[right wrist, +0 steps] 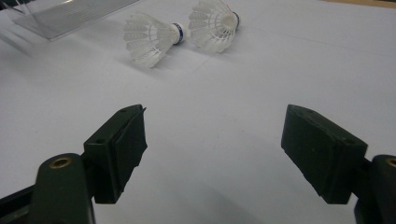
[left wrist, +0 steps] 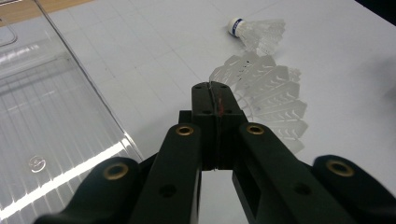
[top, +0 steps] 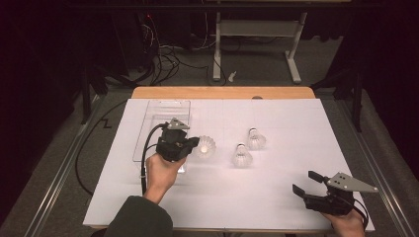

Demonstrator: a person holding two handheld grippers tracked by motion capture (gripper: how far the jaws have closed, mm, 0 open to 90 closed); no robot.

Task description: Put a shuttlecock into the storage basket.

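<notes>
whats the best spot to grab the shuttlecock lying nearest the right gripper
Probably the cork end. That shuttlecock lies on its side on the white table, cork pointing away from the person, feather skirt toward them. The cork is firm and narrow, the skirt flimsy. The open right gripper could come from above, jaws straddling the cork from either side.

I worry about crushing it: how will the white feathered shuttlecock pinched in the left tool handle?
The white feathered shuttlecock looks light; its thin slotted vanes would probably bend or crack under squeezing. Nipped at the skirt edge by the left tool, it may swing or slip.
</notes>
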